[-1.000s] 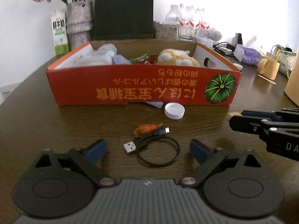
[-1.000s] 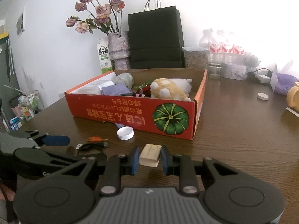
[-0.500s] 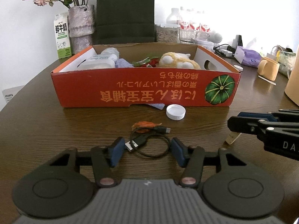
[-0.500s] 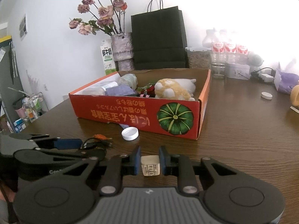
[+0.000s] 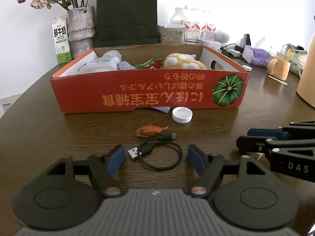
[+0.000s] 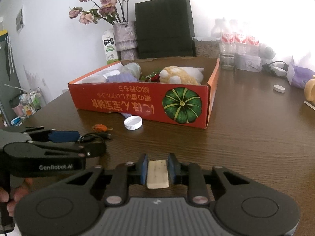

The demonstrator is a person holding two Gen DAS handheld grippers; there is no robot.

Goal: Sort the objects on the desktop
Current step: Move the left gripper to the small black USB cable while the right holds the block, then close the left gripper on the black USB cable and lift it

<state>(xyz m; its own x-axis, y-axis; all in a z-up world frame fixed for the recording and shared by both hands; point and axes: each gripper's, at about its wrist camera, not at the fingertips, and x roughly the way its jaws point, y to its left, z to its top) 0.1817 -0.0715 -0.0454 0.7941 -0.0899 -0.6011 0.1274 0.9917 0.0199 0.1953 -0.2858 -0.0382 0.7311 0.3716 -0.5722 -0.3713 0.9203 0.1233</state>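
Note:
A red cardboard box [image 5: 149,96] with a pumpkin print stands on the dark wooden table and holds a plush toy [image 5: 184,62], bottles and cloth. In front of it lie a white cap [image 5: 182,114], an orange dried scrap [image 5: 149,131] and a coiled black USB cable [image 5: 159,154]. My left gripper [image 5: 155,157] is open, its blue pads on either side of the cable. My right gripper [image 6: 157,169] is shut on a cream eraser block [image 6: 157,174], held above the table. The box [image 6: 145,100] and cap [image 6: 133,122] also show in the right wrist view.
Behind the box stand a vase of dried flowers [image 5: 79,27], a milk carton [image 5: 61,39], a black paper bag [image 5: 127,13] and water bottles [image 5: 196,29]. A yellow mug [image 5: 278,69], purple tissue pack [image 5: 256,56] and another white cap [image 6: 279,88] sit at right.
My left gripper narrowed around the cable, then widened again, still framing it. My right gripper lifted and turned the eraser block so its long side points forward.

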